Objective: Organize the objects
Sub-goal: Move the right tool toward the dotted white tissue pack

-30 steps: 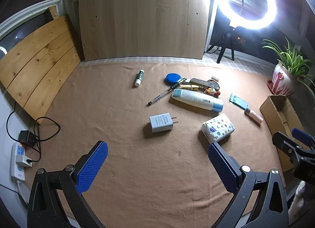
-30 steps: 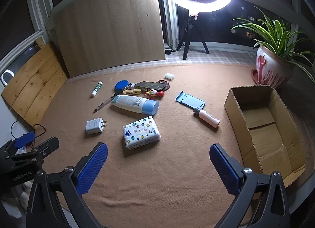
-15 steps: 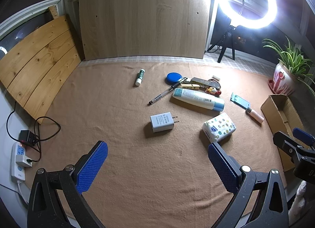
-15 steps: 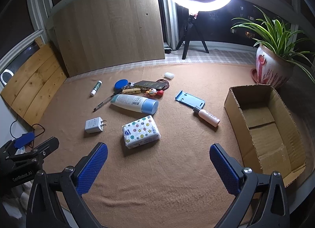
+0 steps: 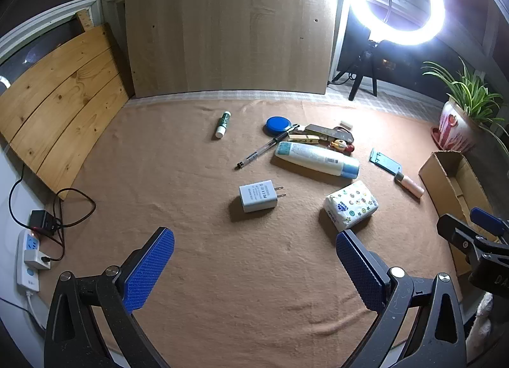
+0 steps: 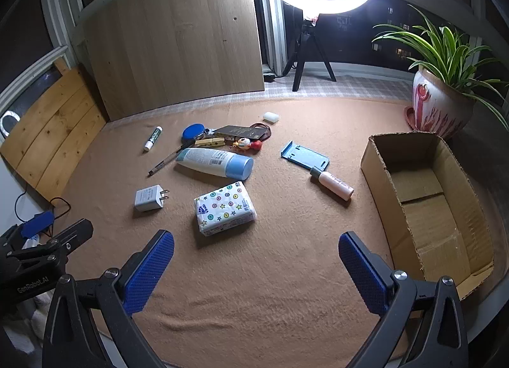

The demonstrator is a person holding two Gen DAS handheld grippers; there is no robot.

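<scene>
- Left gripper [image 5: 254, 267]: ribbed blue fingers [image 5: 149, 269] spread wide, holding nothing.
- Boxy white plastic charger [image 6: 149, 197], soft patterned tissue pack [image 6: 224, 208], smooth white-and-blue tube [image 6: 214, 163], flat blue plastic stand [image 6: 304, 155] and pink cylindrical bottle [image 6: 332, 183] all lie loose on the fuzzy tan cloth [image 6: 254, 272].
- Right gripper [image 6: 256, 267]: spread, empty.
- Brown corrugated cardboard box [image 6: 423, 209] looks empty; sorting seems unstarted.

Bare blanket [image 6: 254, 288] along the near edge lets either gripper pass; the tissue pack [image 6: 225, 208], charger [image 6: 149, 198] and right-edge cardboard box [image 6: 426, 196] block beyond.
</scene>
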